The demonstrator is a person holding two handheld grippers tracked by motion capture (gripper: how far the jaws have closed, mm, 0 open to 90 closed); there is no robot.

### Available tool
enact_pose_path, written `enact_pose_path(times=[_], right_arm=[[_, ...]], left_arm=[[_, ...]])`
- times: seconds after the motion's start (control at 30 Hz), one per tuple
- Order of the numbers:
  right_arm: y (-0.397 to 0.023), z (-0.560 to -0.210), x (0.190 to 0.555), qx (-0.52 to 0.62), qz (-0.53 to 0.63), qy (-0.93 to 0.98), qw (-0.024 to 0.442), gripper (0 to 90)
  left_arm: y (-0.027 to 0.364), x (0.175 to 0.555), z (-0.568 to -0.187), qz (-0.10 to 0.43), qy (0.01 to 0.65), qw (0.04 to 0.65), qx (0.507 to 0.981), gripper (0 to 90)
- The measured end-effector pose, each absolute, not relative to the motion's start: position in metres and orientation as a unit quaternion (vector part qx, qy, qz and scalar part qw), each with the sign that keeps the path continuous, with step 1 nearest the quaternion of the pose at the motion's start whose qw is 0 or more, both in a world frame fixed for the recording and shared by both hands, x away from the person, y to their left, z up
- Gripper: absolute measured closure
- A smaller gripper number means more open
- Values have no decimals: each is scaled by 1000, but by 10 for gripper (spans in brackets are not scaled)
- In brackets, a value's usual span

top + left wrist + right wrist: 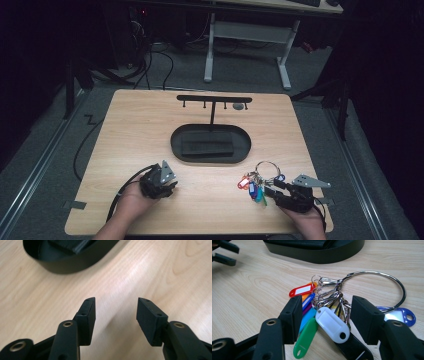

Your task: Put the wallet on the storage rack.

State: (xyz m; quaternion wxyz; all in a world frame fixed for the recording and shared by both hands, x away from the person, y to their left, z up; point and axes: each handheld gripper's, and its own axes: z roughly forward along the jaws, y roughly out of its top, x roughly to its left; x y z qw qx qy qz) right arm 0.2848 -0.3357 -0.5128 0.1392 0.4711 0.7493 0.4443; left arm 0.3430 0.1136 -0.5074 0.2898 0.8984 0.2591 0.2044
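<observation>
The right gripper point(325, 320), jaws parted and not gripping, straddles the key-tag bunch point(322, 315) lying near the table's point(150, 130) front right corner. The left gripper point(116, 317) hangs open, empty, near the front edge.

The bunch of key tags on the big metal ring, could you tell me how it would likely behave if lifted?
The key-tag bunch would probably dangle floppily, since its tags hang from small clips. Its metal ring looks stiff, likely slippery. It seems light.

Big metal key ring point(379, 287) w/ coloured plastic tags point(332, 323), flat on table point(150, 130), front-right.
</observation>
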Motion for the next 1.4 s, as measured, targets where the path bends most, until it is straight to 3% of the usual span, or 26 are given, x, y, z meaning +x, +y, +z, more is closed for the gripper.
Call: enact_pose_path(times=[0.07, 0.43, 0.63, 0.73, 0.87, 1.4], right_arm=[[-336, -513, 284, 469, 446, 749, 140, 498], [-333, -515, 284, 480, 435, 744, 161, 473], [-326, -508, 280, 509, 409, 741, 155, 503], [-318, -498, 278, 501, 377, 758, 182, 486], [-314, -484, 282, 495, 327, 779, 202, 481], [-310, -450, 322, 499, 209, 820, 186, 447]], left_arm=[[123, 333, -510, 203, 266, 301, 893, 504], [151, 291, -519, 202, 307, 358, 858, 434], [157, 294, -519, 170, 310, 393, 849, 437], [162, 297, -518, 154, 318, 411, 840, 438], [160, 298, -522, 160, 309, 400, 848, 445], [151, 303, -520, 166, 304, 405, 846, 382]])
